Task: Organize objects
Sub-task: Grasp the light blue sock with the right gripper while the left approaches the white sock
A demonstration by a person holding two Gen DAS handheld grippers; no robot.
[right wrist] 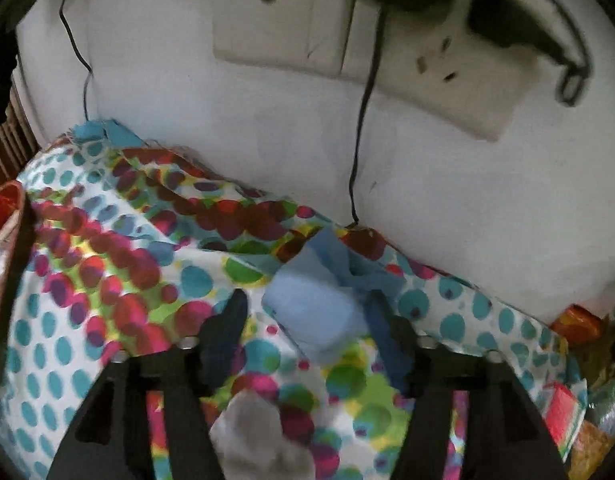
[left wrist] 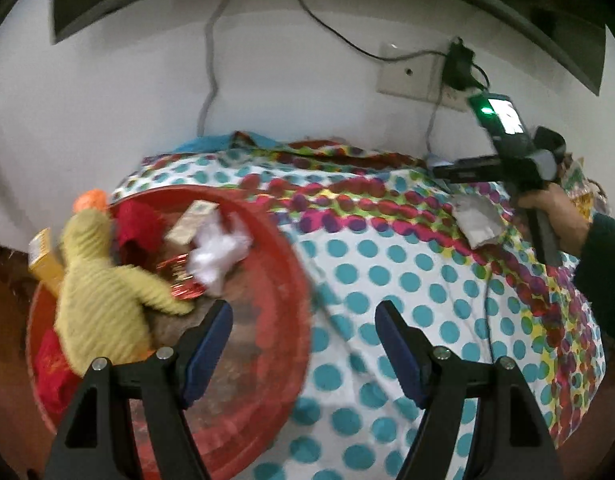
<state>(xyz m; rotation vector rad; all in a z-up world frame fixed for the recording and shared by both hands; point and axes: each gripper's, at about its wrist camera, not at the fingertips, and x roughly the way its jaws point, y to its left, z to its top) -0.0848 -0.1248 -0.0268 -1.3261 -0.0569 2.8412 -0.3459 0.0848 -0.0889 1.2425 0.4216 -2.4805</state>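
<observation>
The red basin (left wrist: 267, 280) at the left of the desk, on the dotted cloth (left wrist: 387, 280), already holds a yellow plush toy (left wrist: 99, 300), crumpled white paper (left wrist: 219, 252) and small packets. The left claw (left wrist: 303, 344) hangs wide open and empty at the basin's rim. The right claw (right wrist: 307, 332) is also open and grips nothing; a light blue roll (right wrist: 315, 312) lies between its fingers, apparently not pressed. It seems the step is fetching the next object: the right claw should probably close on this roll and carry it to the basin.

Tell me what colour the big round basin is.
Red basin, clearest in the left wrist view.
</observation>
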